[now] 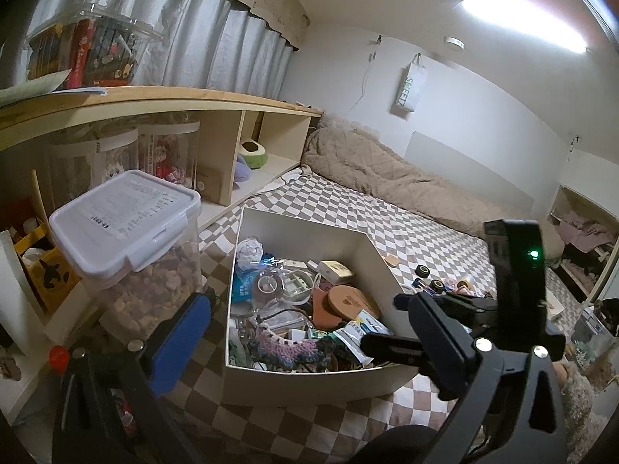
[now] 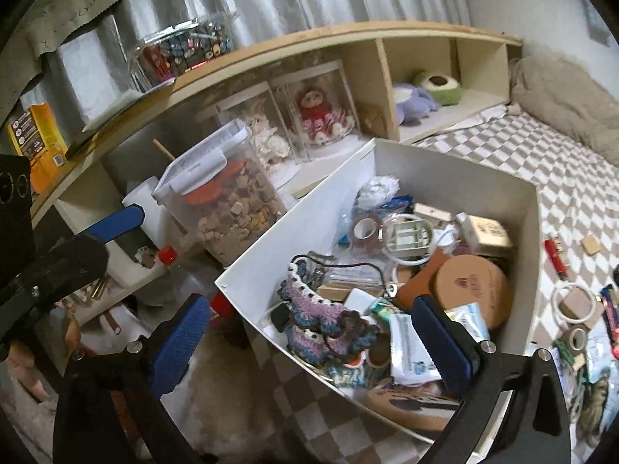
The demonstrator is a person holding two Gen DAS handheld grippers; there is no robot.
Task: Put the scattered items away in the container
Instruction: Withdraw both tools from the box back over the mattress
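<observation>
A white open box sits on the checkered bed and holds several items: a crochet piece, a round cork lid, a tape roll and packets. My left gripper is open and empty, its fingers spread over the box's near edge. The right gripper's body crosses the right of the left wrist view. My right gripper is open and empty above the box, over the crochet piece. Scattered items lie right of the box: black rolls, a red lighter, a white ring.
A lidded clear tub of pet food stands left of the box. A low wooden shelf with doll cases runs behind. A beige duvet lies at the back of the bed.
</observation>
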